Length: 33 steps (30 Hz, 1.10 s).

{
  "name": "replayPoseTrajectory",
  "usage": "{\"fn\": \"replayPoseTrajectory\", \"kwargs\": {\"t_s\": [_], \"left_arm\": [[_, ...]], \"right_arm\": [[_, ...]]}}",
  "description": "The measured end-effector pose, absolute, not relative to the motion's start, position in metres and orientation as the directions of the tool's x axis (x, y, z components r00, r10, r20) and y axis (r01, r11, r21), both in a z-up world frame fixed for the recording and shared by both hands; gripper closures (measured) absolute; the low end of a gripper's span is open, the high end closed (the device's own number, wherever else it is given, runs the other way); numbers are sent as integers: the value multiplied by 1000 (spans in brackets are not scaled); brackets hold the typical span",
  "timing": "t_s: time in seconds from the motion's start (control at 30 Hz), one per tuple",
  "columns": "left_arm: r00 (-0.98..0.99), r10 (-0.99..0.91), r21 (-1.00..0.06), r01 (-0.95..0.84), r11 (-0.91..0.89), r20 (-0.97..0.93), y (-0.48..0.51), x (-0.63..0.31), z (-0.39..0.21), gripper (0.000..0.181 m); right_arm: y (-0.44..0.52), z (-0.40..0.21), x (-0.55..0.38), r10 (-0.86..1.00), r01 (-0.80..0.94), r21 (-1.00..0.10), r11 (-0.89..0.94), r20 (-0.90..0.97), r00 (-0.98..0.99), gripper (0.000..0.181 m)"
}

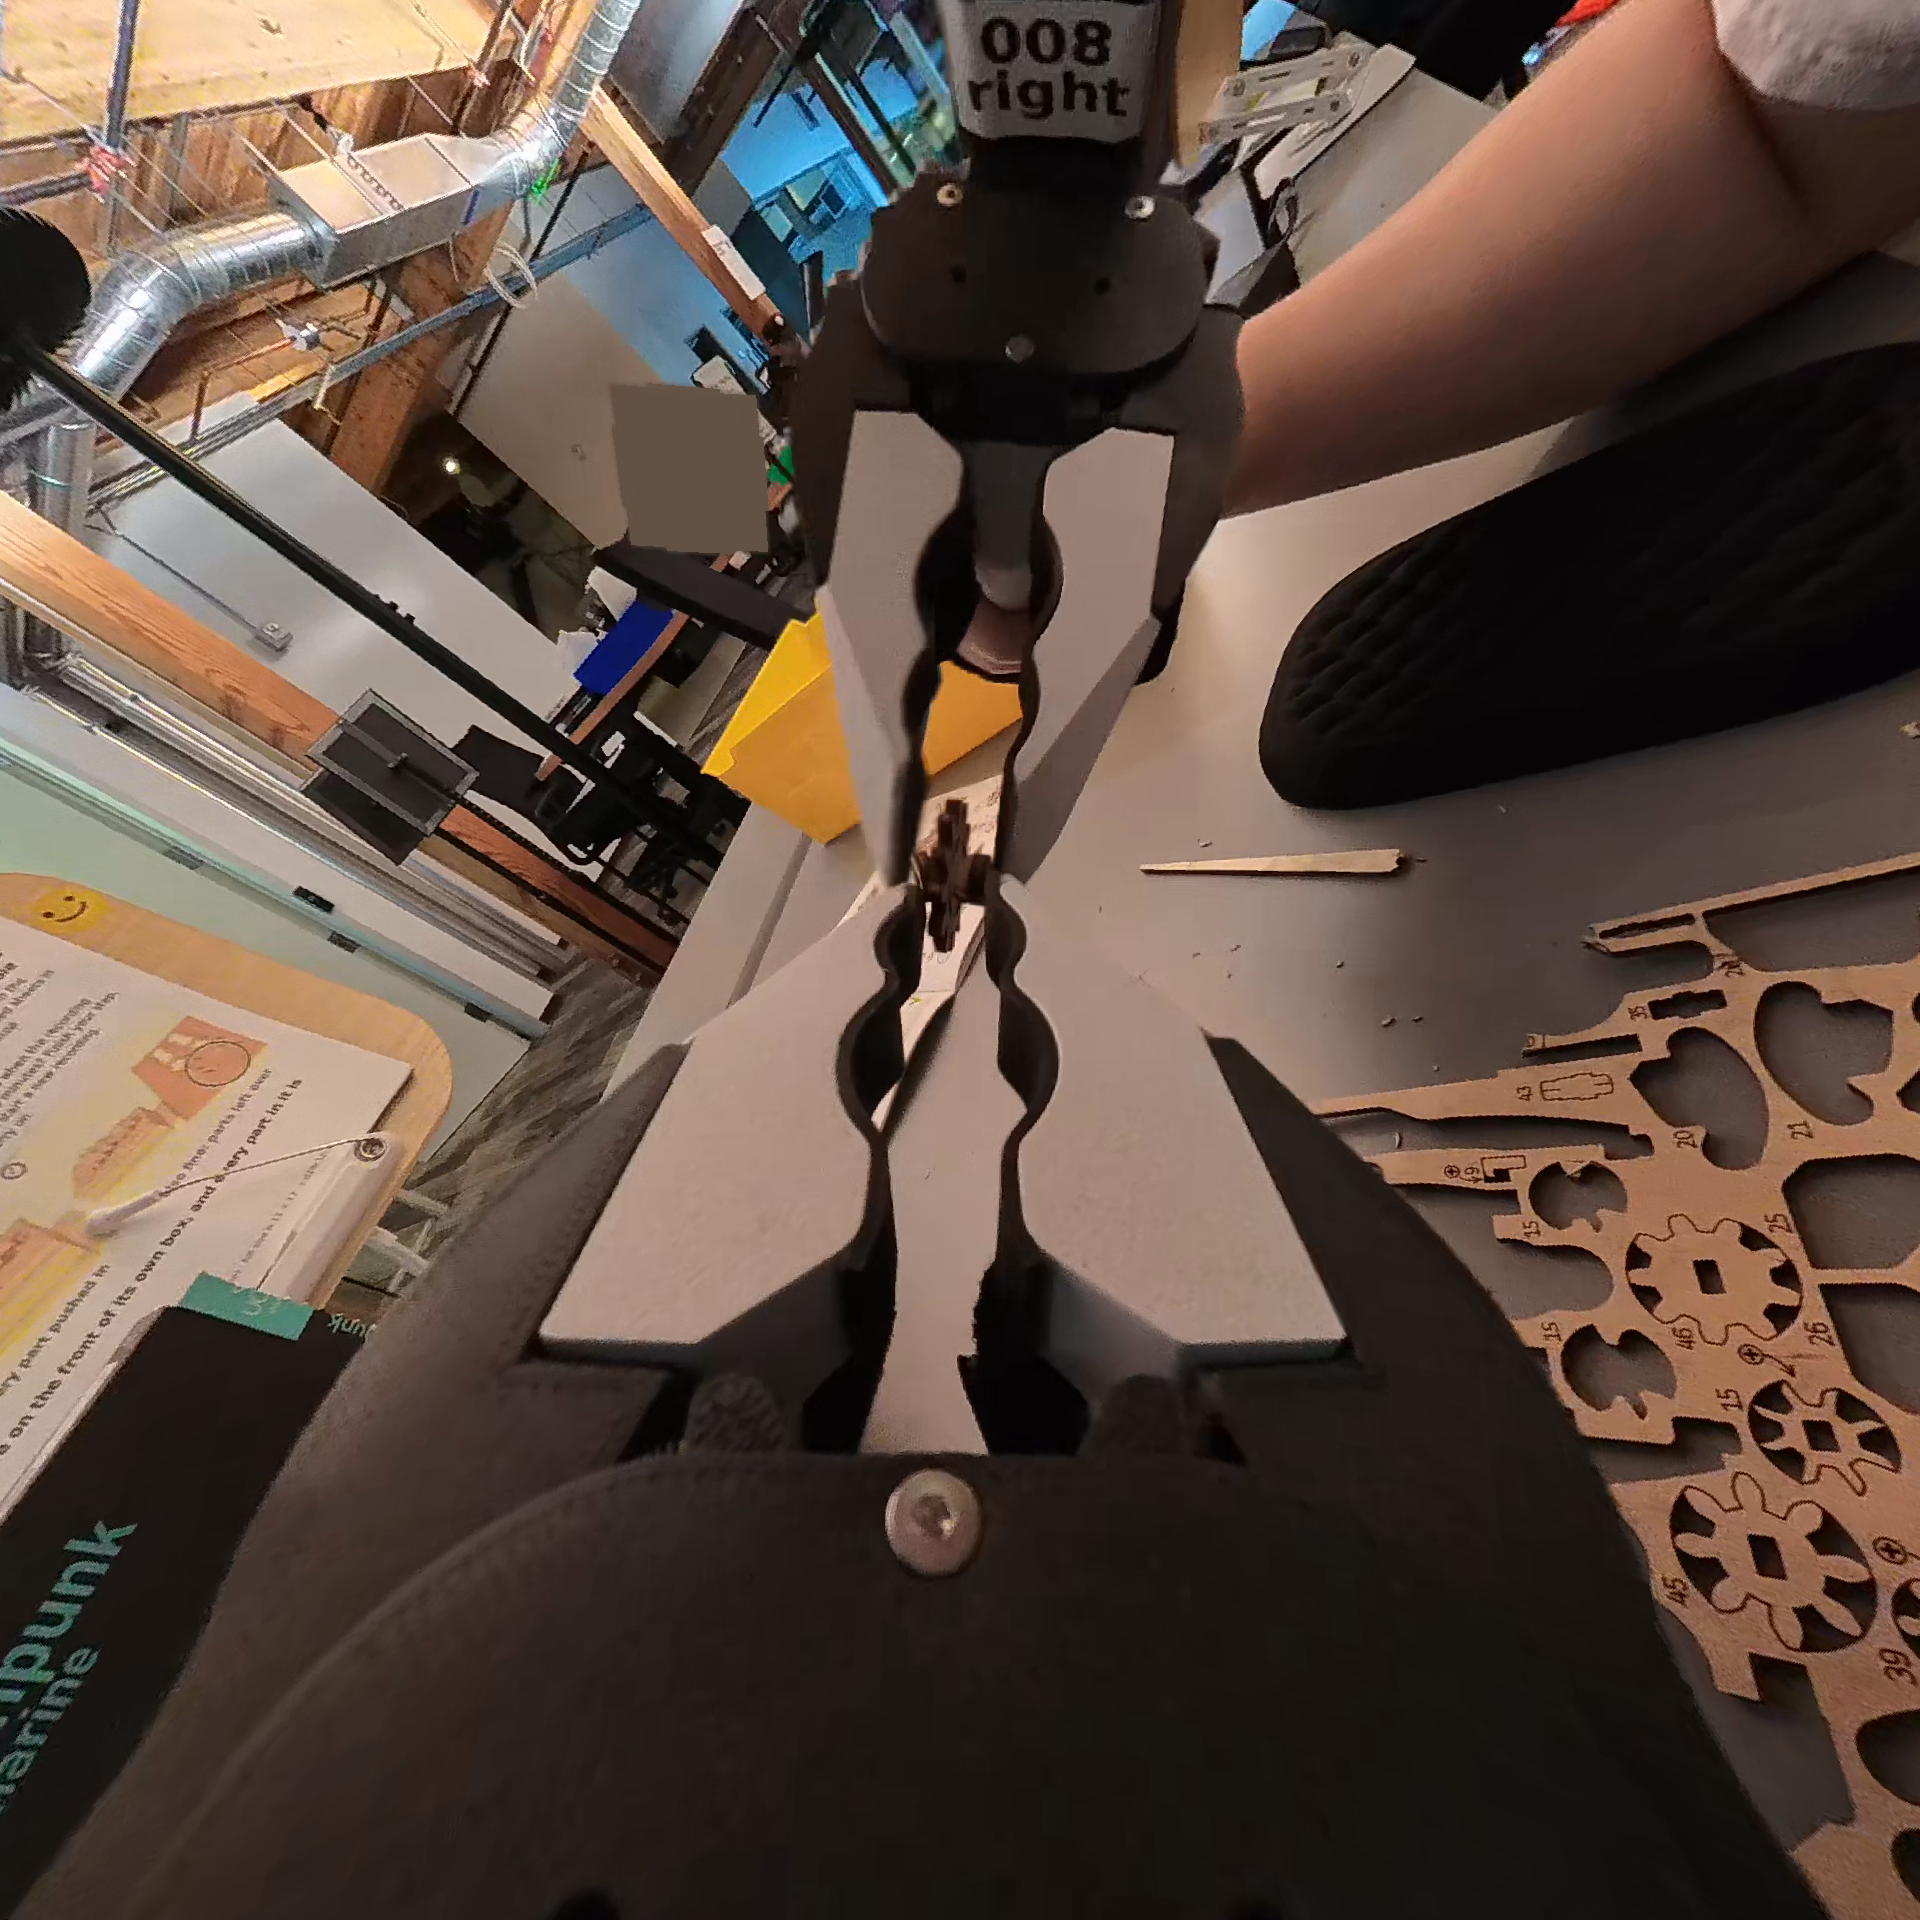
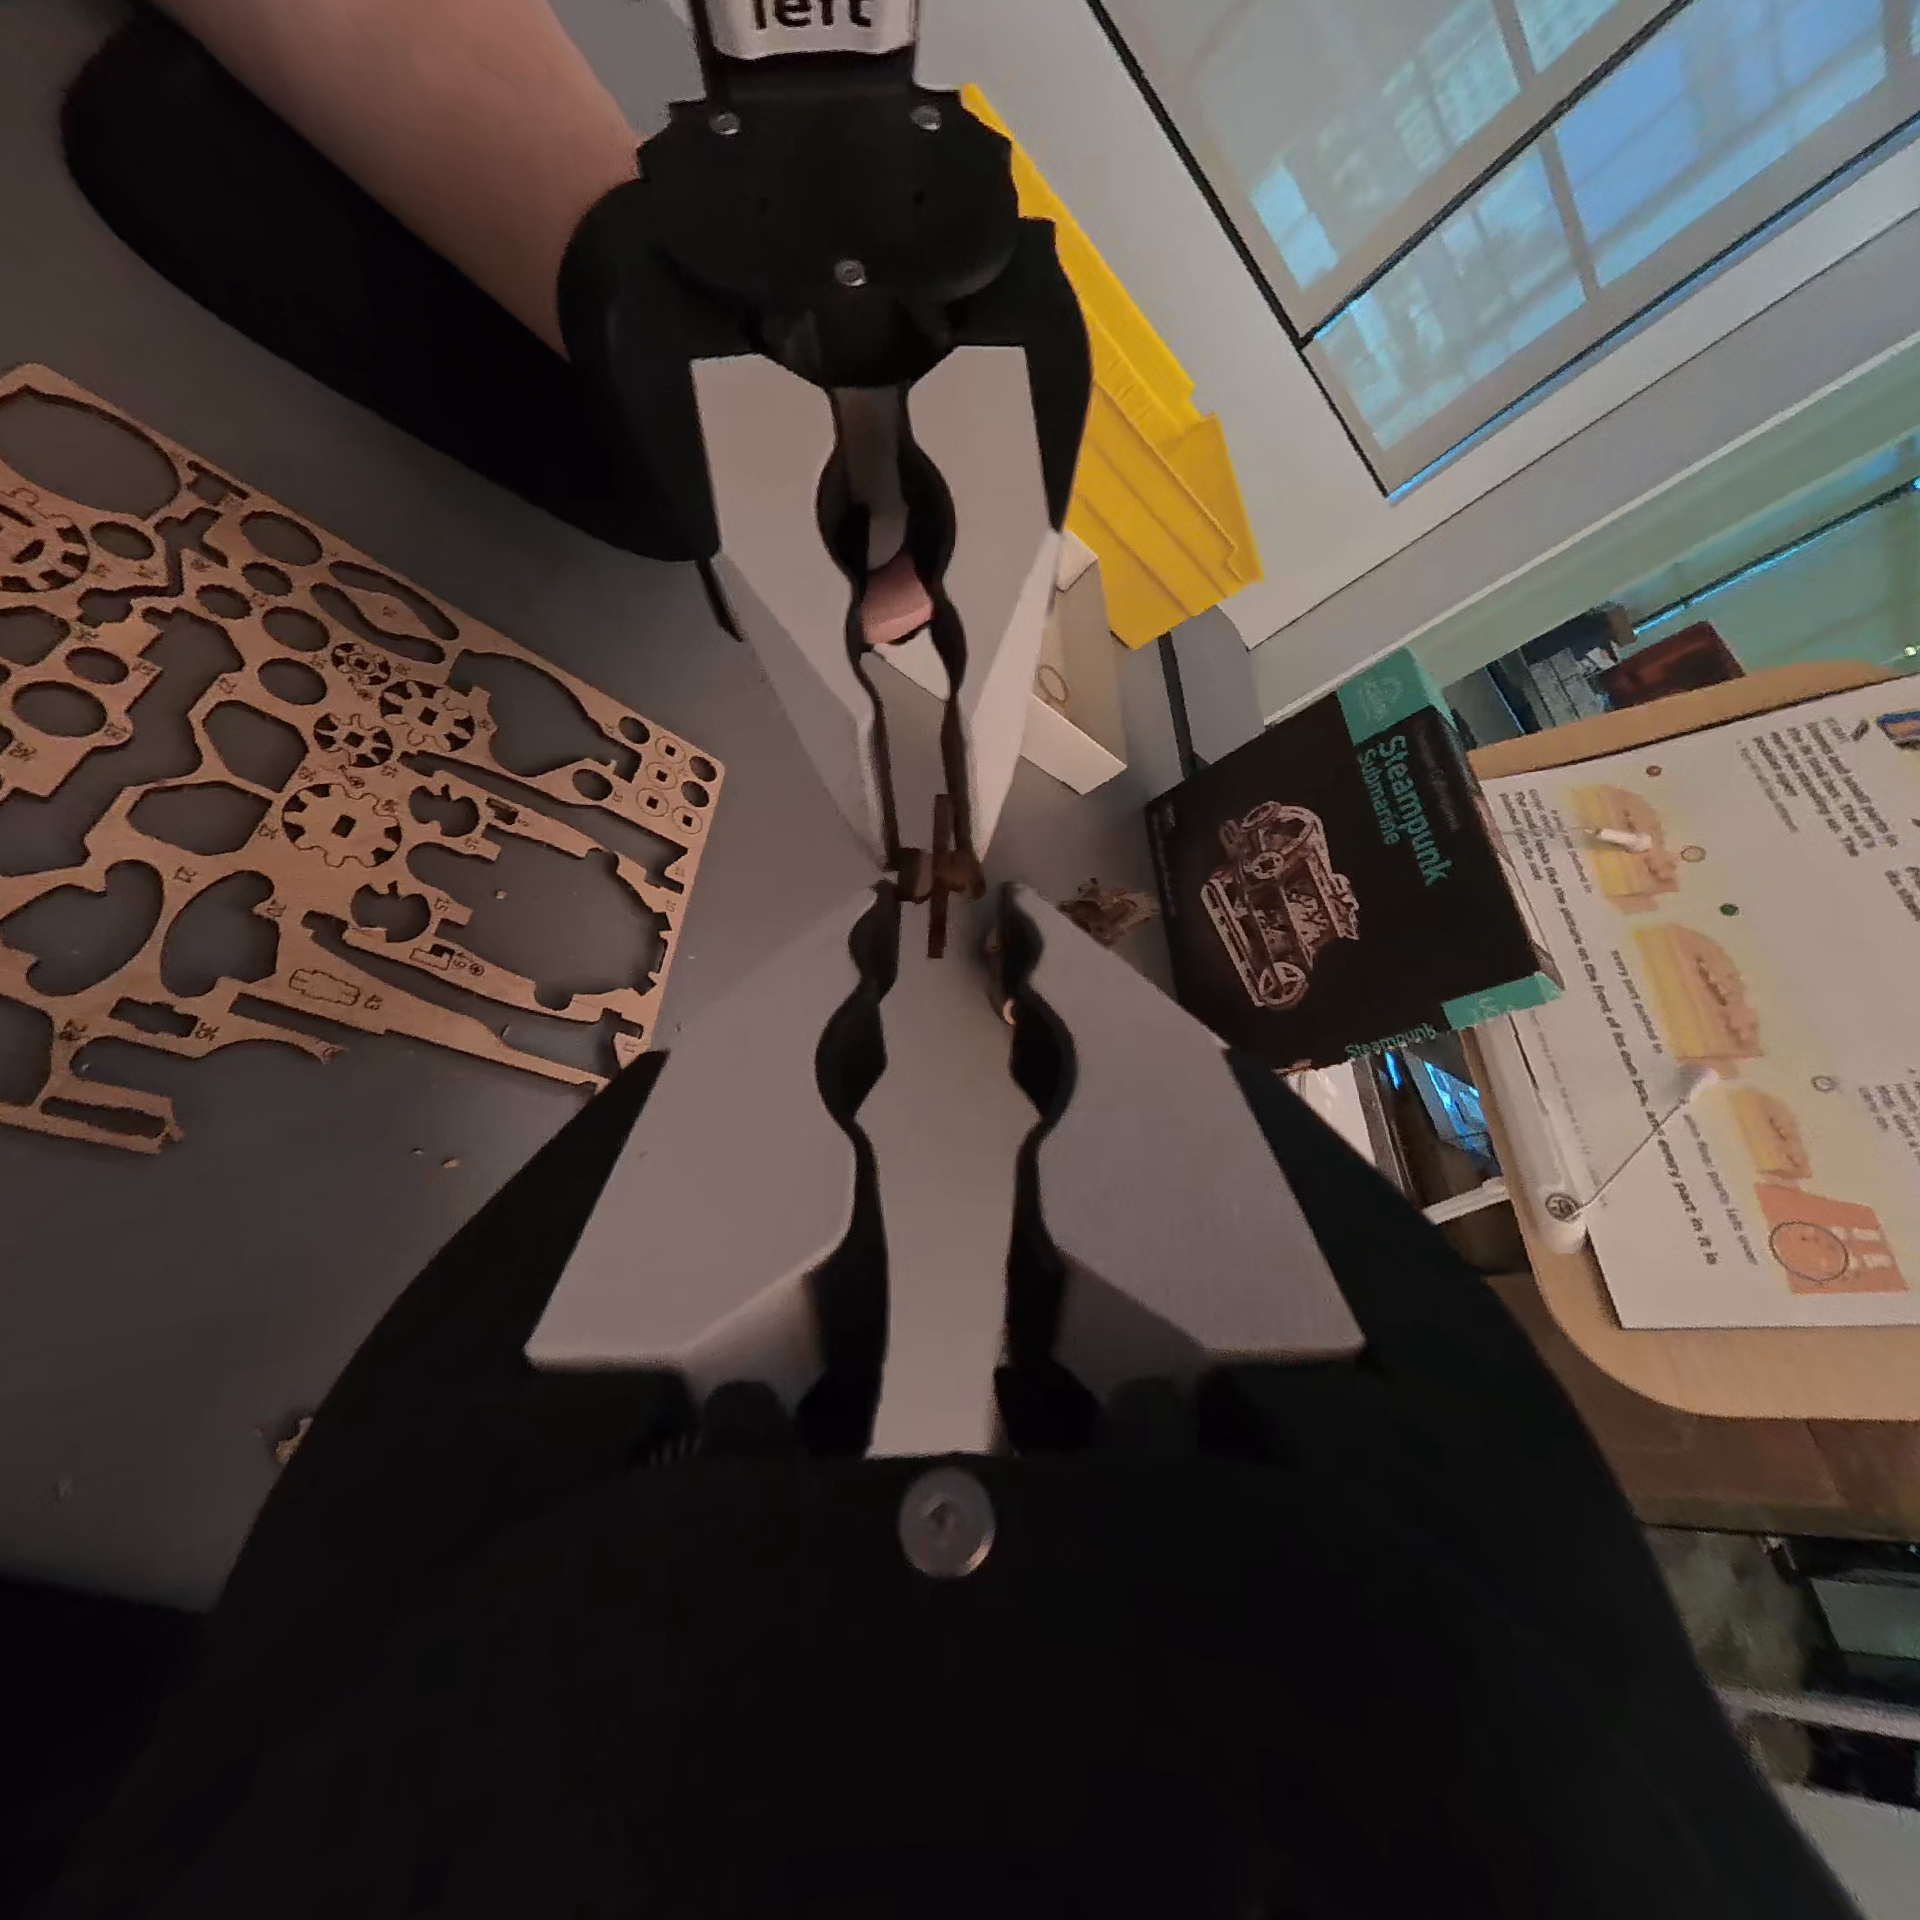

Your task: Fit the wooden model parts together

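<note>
Item, nearest: left gripper (image 1: 948,914), fingers nearly closed, nipping a small dark wooden gear piece (image 1: 948,883) at the tips. Item, opposite, tip to tip: right gripper (image 2: 940,914), fingers a little wider; whether it grips the same assembly (image 2: 935,878) cannot be told (a thin slat hangs between the tips). The piece lies dead ahead of both, its long axis crosswise to the fingers. Beyond, on the grey table (image 1: 1403,966): the punched-out plywood sheet (image 2: 343,790).
</note>
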<state>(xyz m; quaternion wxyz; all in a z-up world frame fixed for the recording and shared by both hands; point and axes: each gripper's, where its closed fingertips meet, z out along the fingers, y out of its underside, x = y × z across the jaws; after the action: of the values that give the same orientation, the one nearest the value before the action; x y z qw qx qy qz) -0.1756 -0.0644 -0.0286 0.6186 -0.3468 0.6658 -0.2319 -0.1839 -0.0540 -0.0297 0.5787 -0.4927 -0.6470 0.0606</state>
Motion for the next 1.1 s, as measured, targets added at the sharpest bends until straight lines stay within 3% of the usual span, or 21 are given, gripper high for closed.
{"fn": "replayPoseTrajectory", "kwargs": {"t_s": [0.27, 0.37, 0.43, 0.87, 1.1], "left_arm": [[-5, -764, -752, -166, 637, -646, -66, -176, -27, 172], [-24, -776, -762, -172, 624, -630, -67, -175, -30, 172], [-21, -769, -754, -180, 632, -639, -67, -175, -31, 172], [18, -768, -761, -158, 629, -640, -66, -177, -23, 172], [22, -725, -718, -168, 676, -688, -66, -177, -26, 172]], "right_arm": [[-56, -29, -185, 668, 592, -599, 538, 732, 133, 167], [-57, -30, -187, 673, 599, -601, 529, 727, 135, 161], [-57, -33, -187, 671, 612, -588, 529, 731, 122, 167], [-56, -25, -188, 716, 589, -661, 466, 672, 188, 168], [-55, -28, -188, 712, 599, -642, 478, 683, 164, 168]]}}
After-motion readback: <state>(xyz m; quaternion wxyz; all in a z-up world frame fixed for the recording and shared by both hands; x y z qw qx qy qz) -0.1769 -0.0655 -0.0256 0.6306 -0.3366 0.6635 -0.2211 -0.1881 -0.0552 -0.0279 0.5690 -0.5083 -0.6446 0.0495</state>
